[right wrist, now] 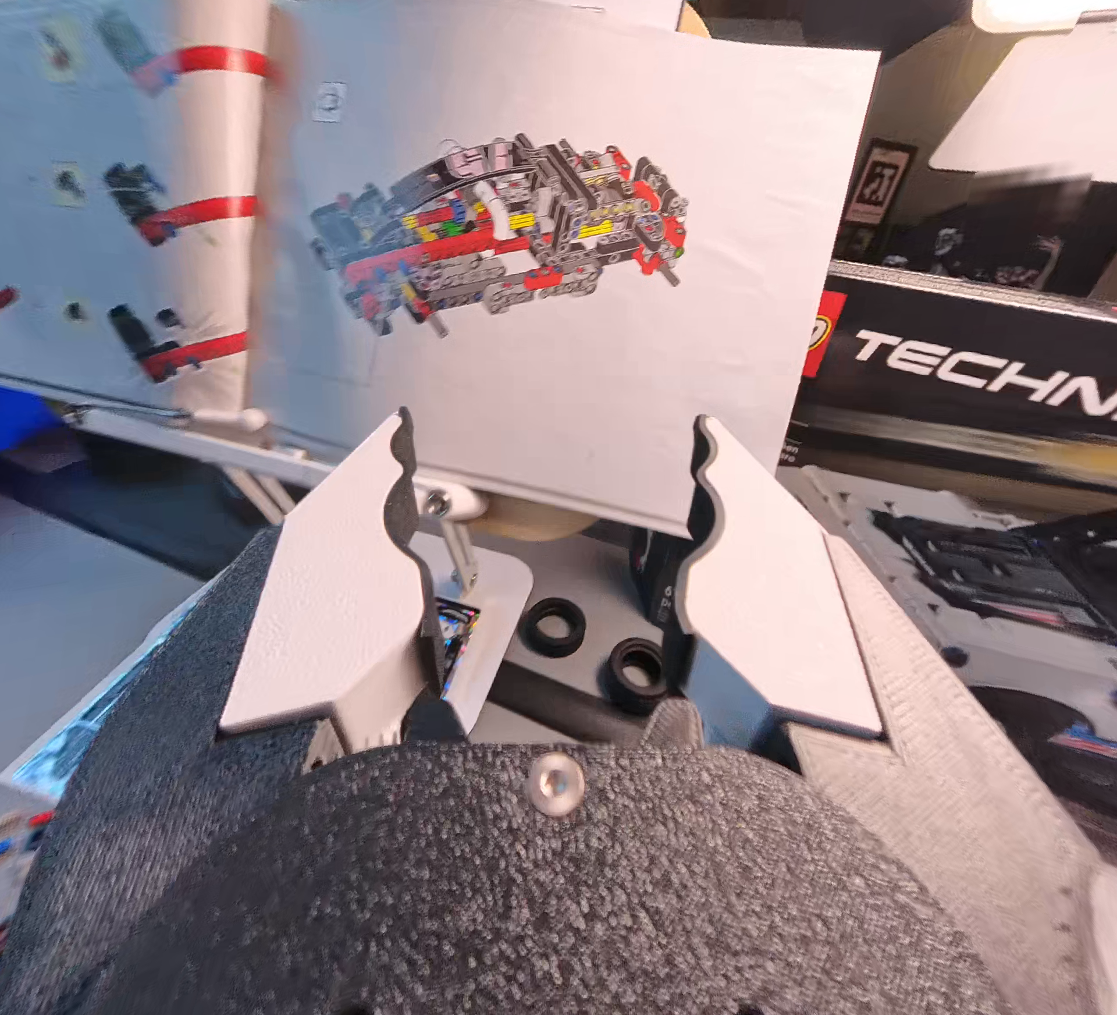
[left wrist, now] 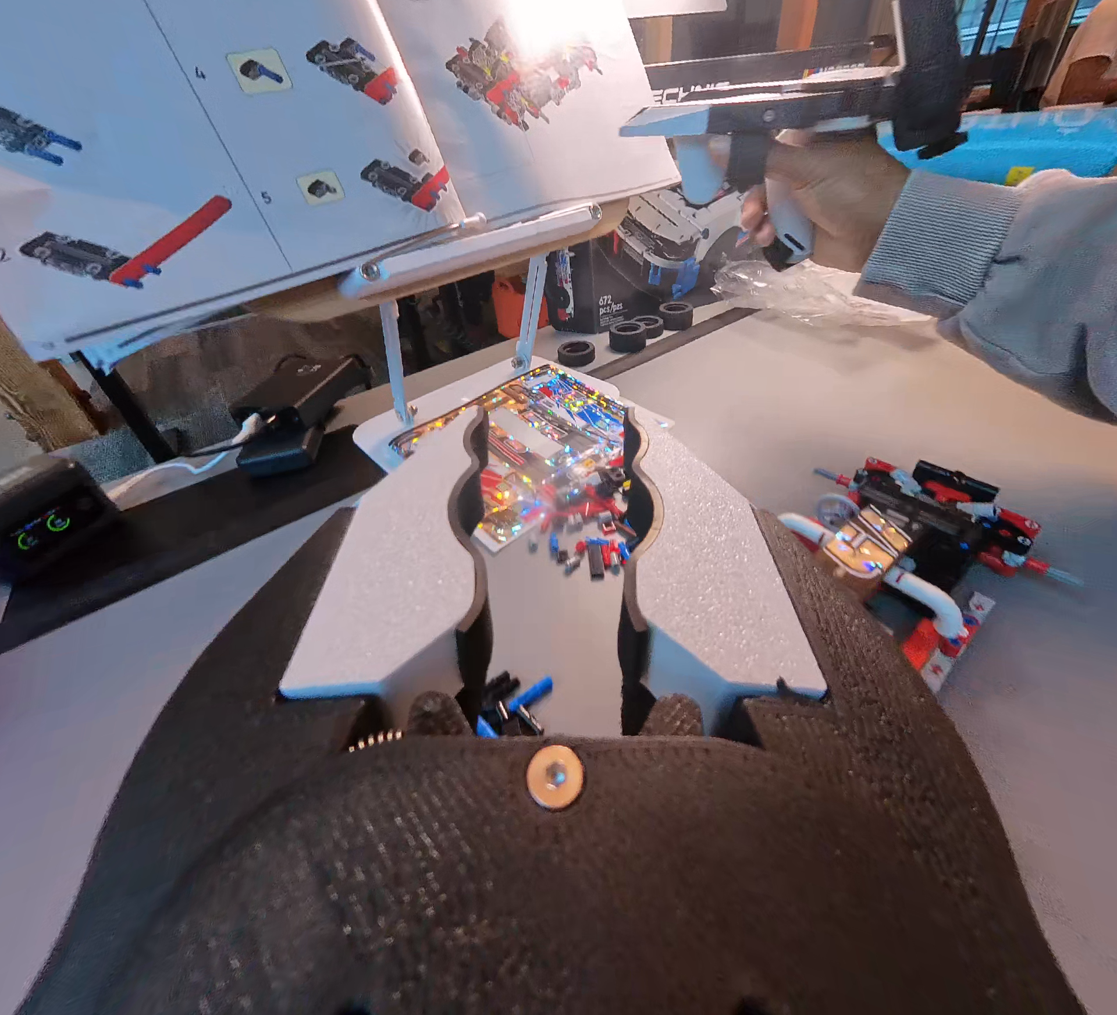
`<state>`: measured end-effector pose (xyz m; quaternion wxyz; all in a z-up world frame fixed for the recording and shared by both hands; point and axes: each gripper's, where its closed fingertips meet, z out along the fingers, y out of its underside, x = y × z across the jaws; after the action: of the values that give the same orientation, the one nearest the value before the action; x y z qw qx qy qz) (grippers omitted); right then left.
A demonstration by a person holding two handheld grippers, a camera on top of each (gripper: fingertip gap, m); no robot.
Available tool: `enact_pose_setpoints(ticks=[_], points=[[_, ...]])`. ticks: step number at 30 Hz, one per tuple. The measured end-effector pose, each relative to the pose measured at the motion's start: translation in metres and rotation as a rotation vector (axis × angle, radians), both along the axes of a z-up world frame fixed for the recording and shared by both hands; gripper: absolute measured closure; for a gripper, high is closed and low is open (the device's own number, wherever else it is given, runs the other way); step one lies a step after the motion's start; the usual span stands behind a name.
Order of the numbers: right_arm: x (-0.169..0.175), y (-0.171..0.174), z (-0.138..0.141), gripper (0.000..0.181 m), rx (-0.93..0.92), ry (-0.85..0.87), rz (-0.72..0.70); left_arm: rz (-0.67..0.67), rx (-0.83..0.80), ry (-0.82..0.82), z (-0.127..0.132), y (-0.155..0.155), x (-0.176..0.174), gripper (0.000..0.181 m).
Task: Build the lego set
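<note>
Both tongs sit apart and empty: left tongs hover over the loose pieces on the bench, right tongs face the instruction booklet. Half-built car lies nearby. I'd match the page's part before grabbing anything.

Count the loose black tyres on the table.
4 in the left wrist view, near the box: one apart at the left, then three clustered, at and. The right wrist view shows only two; others may be hidden.
</note>
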<state>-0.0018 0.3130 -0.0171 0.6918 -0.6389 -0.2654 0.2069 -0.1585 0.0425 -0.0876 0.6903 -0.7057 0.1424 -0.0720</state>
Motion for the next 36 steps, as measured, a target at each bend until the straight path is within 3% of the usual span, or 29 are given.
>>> enact_pose_setpoints(ticks=[4,11,13,16,18,22,26,30,33,36], points=[[-0.011,0.054,0.004,0.070,-0.106,-0.074,-0.091,-0.013,0.018,0.011,0.029,0.037,0.005,0.138],[-0.026,0.054,-0.003,0.091,-0.180,-0.047,-0.051,-0.028,0.001,0.048,0.053,0.091,0.009,0.139],[-0.019,0.052,-0.002,0.114,-0.157,-0.037,-0.062,-0.020,-0.026,0.085,0.053,0.111,0.008,0.139],[-0.015,0.042,-0.001,0.169,-0.118,-0.060,-0.031,-0.002,-0.100,0.175,0.045,0.147,0.004,0.140],[-0.025,0.028,-0.006,0.181,-0.111,-0.096,0.058,0.011,-0.143,0.272,0.037,0.168,-0.001,0.144],[-0.022,0.020,0.002,0.175,-0.006,-0.136,0.052,0.042,-0.188,0.462,0.025,0.196,-0.011,0.151],[-0.015,0.037,0.004,0.126,-0.065,-0.104,0.031,0.024,-0.184,0.590,0.024,0.204,-0.019,0.164],[-0.015,0.044,0.004,0.125,-0.074,-0.067,0.016,-0.011,-0.181,0.689,0.023,0.202,-0.023,0.178],[-0.017,0.044,0.002,0.124,-0.069,-0.068,0.008,0.017,-0.162,0.636,0.024,0.202,-0.023,0.180],[-0.018,0.045,0.001,0.124,-0.059,-0.079,-0.001,0.057,-0.091,0.338,0.038,0.199,-0.029,0.181]])
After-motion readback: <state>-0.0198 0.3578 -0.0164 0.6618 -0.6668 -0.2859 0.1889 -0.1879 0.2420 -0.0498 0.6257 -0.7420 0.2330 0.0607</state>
